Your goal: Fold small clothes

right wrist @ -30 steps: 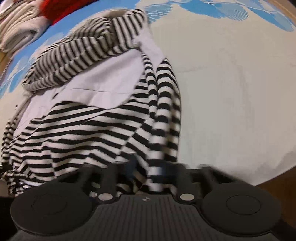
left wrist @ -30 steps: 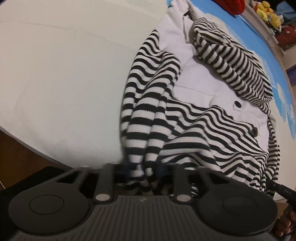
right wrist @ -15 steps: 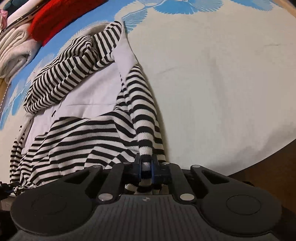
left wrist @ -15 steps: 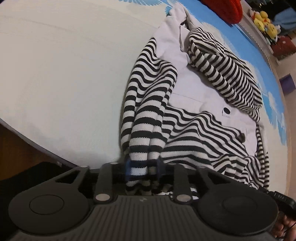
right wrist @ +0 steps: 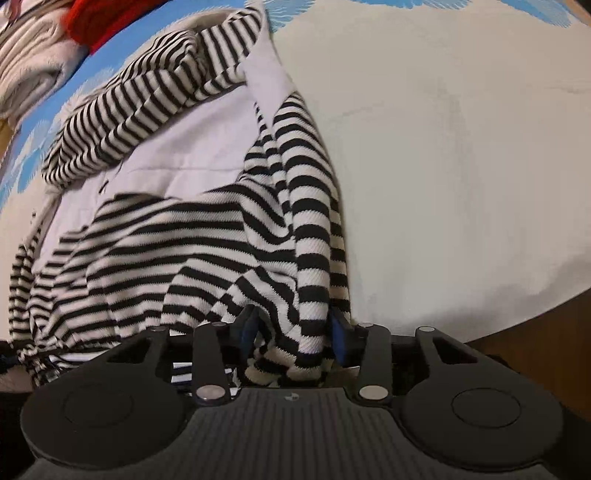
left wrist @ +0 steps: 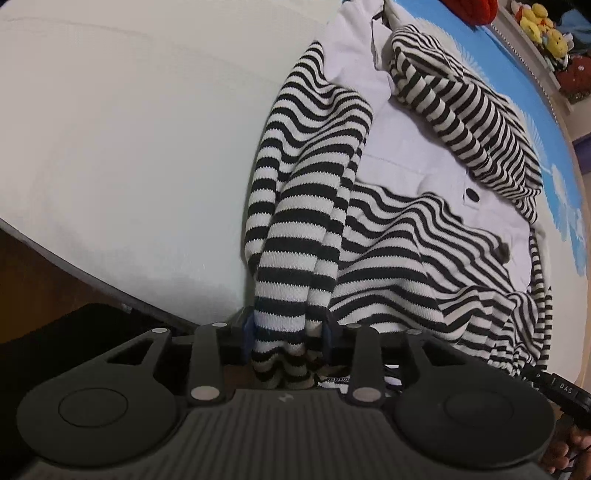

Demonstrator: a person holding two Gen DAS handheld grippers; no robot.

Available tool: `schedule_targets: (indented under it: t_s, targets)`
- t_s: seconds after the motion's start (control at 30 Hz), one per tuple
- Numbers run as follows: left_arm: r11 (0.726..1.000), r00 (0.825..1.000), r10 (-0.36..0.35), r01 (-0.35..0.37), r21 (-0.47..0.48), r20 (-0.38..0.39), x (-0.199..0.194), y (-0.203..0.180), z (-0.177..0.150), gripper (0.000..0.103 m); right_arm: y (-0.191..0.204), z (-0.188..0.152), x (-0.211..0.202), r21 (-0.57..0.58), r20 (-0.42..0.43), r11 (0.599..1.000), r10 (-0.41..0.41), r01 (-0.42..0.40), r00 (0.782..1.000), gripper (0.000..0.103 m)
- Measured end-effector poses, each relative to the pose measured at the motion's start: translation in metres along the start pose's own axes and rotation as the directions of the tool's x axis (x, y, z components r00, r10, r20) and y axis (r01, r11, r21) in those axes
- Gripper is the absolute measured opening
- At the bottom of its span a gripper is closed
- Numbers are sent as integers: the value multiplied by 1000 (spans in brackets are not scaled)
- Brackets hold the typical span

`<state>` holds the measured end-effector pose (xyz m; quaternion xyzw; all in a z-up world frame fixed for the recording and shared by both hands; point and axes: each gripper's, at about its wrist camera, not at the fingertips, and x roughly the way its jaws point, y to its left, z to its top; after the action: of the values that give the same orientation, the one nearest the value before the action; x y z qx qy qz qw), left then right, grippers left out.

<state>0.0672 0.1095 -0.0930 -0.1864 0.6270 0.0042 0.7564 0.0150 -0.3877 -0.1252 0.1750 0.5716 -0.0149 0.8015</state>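
A small black-and-white striped garment with a white front panel and dark buttons (left wrist: 399,221) lies on a white cloth-covered table (left wrist: 129,129); it also shows in the right wrist view (right wrist: 184,229). My left gripper (left wrist: 288,332) has its blue-padded fingers parted around a bunched striped fold at the near hem, which still lies between them. My right gripper (right wrist: 295,332) also has its fingers parted, with a striped fold (right wrist: 314,288) draped between them. The fingertips are partly hidden by cloth.
The table's near edge (left wrist: 92,280) runs just in front of both grippers, with dark floor below. A blue patterned cloth (left wrist: 517,74), a red item (right wrist: 107,22) and folded pale clothes (right wrist: 26,70) lie at the far side. Stuffed toys (left wrist: 539,22) sit beyond.
Both grippers pinched the striped hem tightly half a second ago; now their fingers have spread apart and the fabric sits loosely between them. The garment has settled lower on the table.
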Motion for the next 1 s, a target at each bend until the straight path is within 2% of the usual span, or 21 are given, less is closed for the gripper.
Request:
schedule_targets:
  t_s: [0.1, 0.17, 0.23, 0.3, 0.33, 0.37, 0.47, 0.77, 1.0]
  targets:
    - [1000, 1000, 3, -3, 5, 0, 0, 0, -1, 39, 2, -1, -1, -14, -3, 1000, 0, 0, 1000, 43]
    - [1000, 1000, 5, -5, 14, 0, 0, -1, -2, 39, 3, -2, 0, -26, -6, 1000, 3, -4, 1000, 39]
    - [1000, 1000, 6, -6, 23, 0, 0, -1, -2, 35, 4, -3, 0, -38, -5, 999, 2, -3, 1000, 16]
    - [999, 1000, -4, 4, 35, 5, -1, -4, -3, 22, 3, -3, -3, -29, 3, 999, 22, -22, 1000, 12]
    - [999, 1000, -8, 7, 43, 10, -2, -5, -4, 19, 3, -2, -6, -27, 12, 999, 28, -28, 1000, 10]
    - [999, 1000, -11, 10, 51, 17, -4, -7, -4, 14, 2, -2, -8, -26, 23, 999, 38, -37, 999, 9]
    - [998, 999, -17, 15, 59, 40, -9, -9, -5, 12, 0, 0, -18, -15, 64, 997, 71, -70, 995, 8]
    - [995, 995, -24, 14, 101, 99, -20, -15, -11, 11, -3, -3, -35, -6, 144, 994, 108, -109, 984, 8]
    - [994, 992, -24, 11, 113, 120, -24, -16, -14, 10, -1, -6, -39, -19, 165, 995, 103, -102, 981, 8]
